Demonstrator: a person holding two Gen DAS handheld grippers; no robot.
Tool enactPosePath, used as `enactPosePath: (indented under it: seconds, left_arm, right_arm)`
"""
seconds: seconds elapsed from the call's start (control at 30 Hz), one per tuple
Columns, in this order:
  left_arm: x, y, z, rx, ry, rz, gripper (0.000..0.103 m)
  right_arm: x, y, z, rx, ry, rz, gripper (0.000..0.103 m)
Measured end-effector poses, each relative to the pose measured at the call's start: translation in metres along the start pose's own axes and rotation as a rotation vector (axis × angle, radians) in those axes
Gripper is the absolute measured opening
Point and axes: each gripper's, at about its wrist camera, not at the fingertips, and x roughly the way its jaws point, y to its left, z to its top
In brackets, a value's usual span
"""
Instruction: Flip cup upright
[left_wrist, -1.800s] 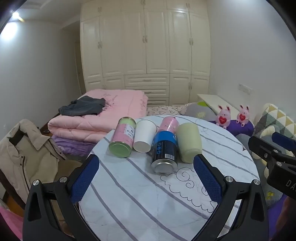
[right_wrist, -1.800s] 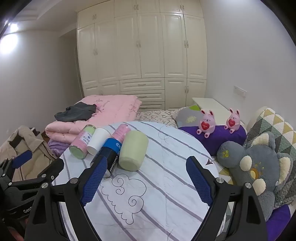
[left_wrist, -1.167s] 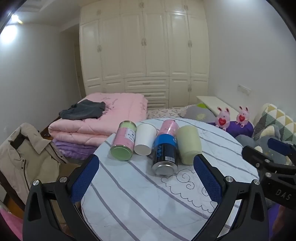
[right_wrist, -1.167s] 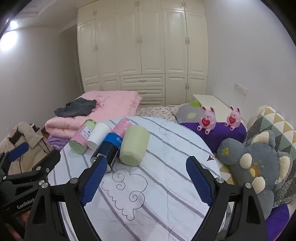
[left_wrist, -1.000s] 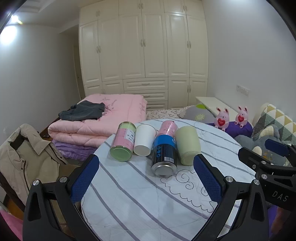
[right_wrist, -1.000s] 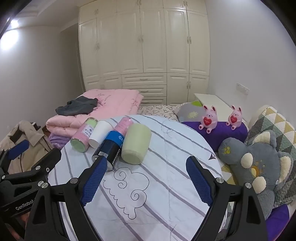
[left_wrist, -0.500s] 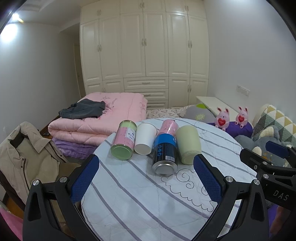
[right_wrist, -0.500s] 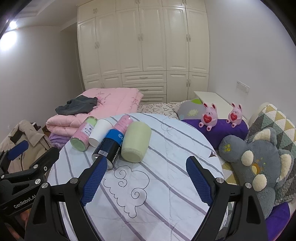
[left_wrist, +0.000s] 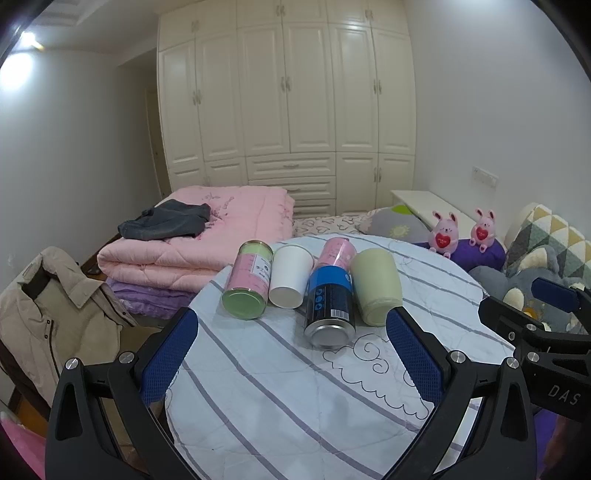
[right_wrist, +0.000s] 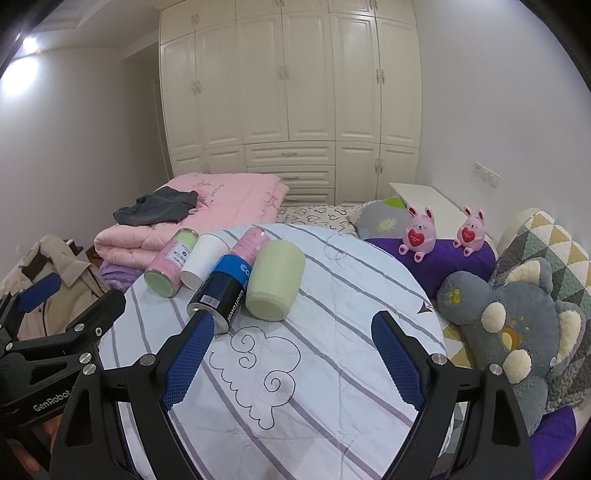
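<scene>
- Two cups lie on their sides in the row of five containers: a pale green cup (right_wrist: 275, 282) at the right end and a white paper cup (right_wrist: 203, 264) second from the left; both have their bases turned toward the cameras and their mouths away.
- Touching the pale green cup on its left is a blue-and-black can (right_wrist: 221, 291), with a pink can (right_wrist: 251, 240) lying behind that; left of the white paper cup lies a pink tin with a green end (right_wrist: 170, 264).
- All of them rest on the round striped tabletop (right_wrist: 332, 350), toward its far left part.
- Right gripper (right_wrist: 291, 354) hangs short of the pale green cup and a little to its right, fingers spread wide and holding nothing.
- Left gripper (left_wrist: 291, 354) hangs short of the row as well, likewise spread wide and empty, roughly in line with the blue-and-black can.
- Judged from this, the step in hand is the reach, and nothing is flipped yet.
- To do it well, take the pale green cup from its free right side, pads across the body near the base, then swing the mouth upward away from the can so the neighbour is not rolled.
</scene>
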Motion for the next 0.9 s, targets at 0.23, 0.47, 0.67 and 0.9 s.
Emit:
enactPosePath:
  seconds: [0.23,0.47,0.67,0.9]
  left_arm:
    - [-0.002,0.0,0.001,0.002,-0.004,0.004,0.103]
    - [-0.003,-0.001,0.001,0.005,-0.002,0.002,0.103]
    - [0.004,-0.003,0.004,0.018,0.014,-0.001,0.103]
    - [0.025,-0.001,0.013,0.015,0.047,-0.003,0.103]
  right_arm:
    - [-0.002,0.0,0.002,0.003,-0.006,0.001,0.089]
    - [-0.003,0.0,0.001,0.004,-0.003,0.007,0.089]
    - [-0.002,0.0,0.0,0.008,0.001,0.001,0.089]
    - [0.015,-0.004,0.012,0.015,0.036,-0.013,0.089]
